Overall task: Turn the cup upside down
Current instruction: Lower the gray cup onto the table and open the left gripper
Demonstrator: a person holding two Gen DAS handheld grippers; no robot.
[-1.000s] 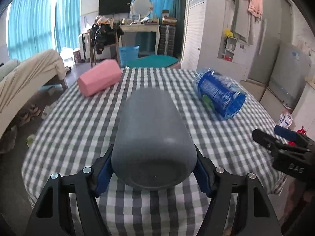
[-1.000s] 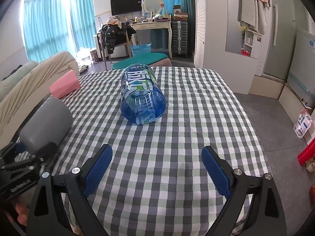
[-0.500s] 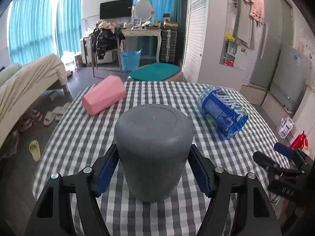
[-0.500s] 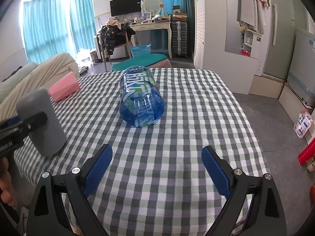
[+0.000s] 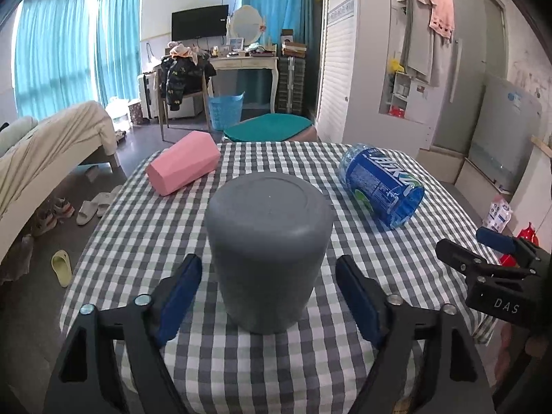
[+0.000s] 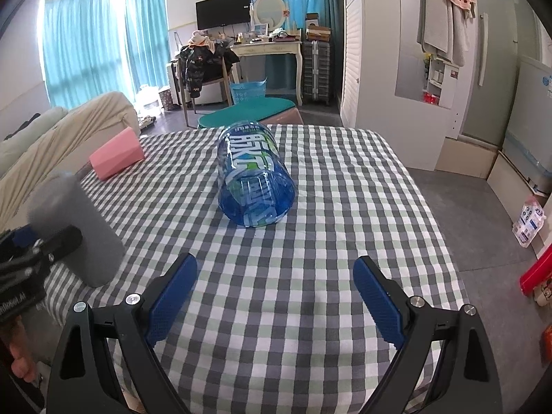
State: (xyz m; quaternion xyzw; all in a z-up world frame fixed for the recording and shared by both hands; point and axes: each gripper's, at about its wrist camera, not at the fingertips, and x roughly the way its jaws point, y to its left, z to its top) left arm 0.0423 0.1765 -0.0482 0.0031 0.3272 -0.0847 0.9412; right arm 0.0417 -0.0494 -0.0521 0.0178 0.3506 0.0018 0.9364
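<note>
The grey cup [image 5: 269,248] stands upside down on the checked tablecloth [image 5: 345,248], closed base up. My left gripper [image 5: 272,293] is open, its blue pads on either side of the cup with a gap on each side. The cup also shows at the left of the right wrist view [image 6: 76,227], with the left gripper's finger [image 6: 58,241] in front of it. My right gripper [image 6: 276,296] is open and empty over the near part of the table. It appears at the right edge of the left wrist view [image 5: 490,265].
A blue water bottle [image 6: 255,179] lies on its side mid-table. A pink block [image 5: 183,167] lies at the far left corner. A teal-cushioned stool [image 5: 269,127] stands beyond the far edge. A bed is left, cabinets right.
The left gripper turned the cup from lying tilted to standing base up on the table, then opened and let it go. The right gripper has stayed still.
</note>
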